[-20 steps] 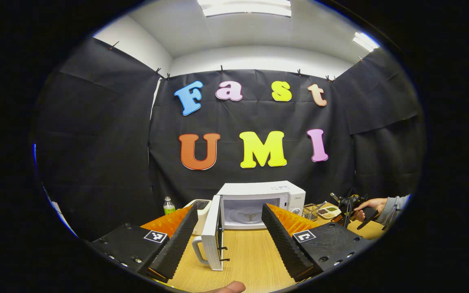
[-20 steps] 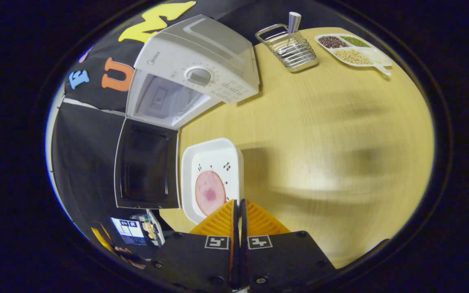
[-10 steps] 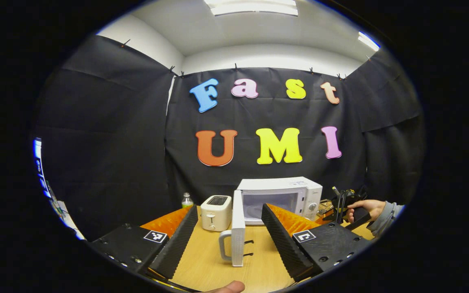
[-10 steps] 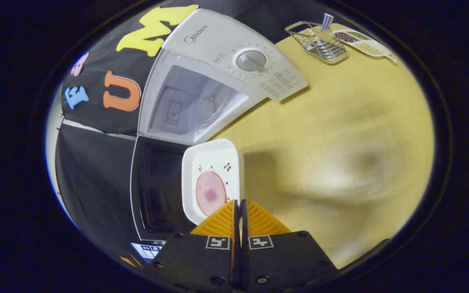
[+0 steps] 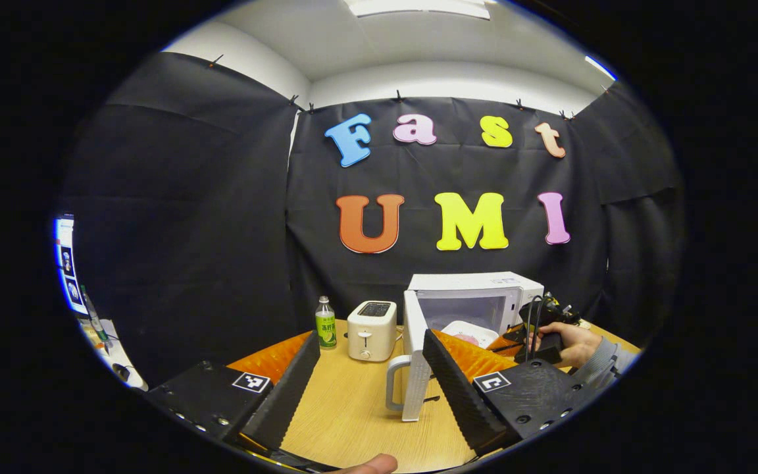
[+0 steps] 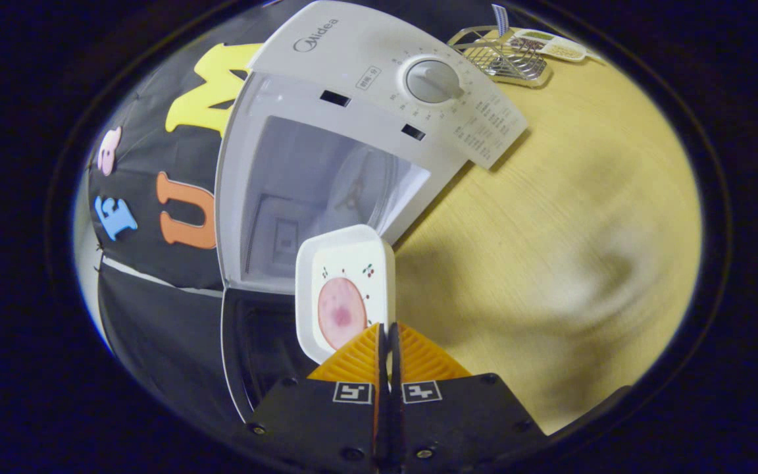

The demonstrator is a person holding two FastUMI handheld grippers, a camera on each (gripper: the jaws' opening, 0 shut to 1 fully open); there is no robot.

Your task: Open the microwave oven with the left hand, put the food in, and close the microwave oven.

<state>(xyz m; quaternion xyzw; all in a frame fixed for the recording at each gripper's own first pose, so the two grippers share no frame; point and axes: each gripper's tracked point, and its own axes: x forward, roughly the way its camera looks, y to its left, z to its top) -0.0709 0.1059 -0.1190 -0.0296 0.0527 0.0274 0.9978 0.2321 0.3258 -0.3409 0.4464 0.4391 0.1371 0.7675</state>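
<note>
White microwave oven point(image 6: 326, 164) door's open, right tool point(image 6: 387, 332) pinching white square ham plate point(image 6: 345, 289) at, prob., the cavity mouth; left tool point(image 5: 369, 375) spread, closing left.

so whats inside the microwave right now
The microwave stands open, with pale walls and the turntable hub on its floor. The white dish of ham, pinched by the right gripper, is just entering at the opening. The dish hides the cavity's front edge.

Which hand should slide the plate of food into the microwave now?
The right. The right gripper already holds the white plate with the food at the mouth of the open microwave. The left gripper is open, back by the swung-out door, better placed for closing it afterward.
</note>
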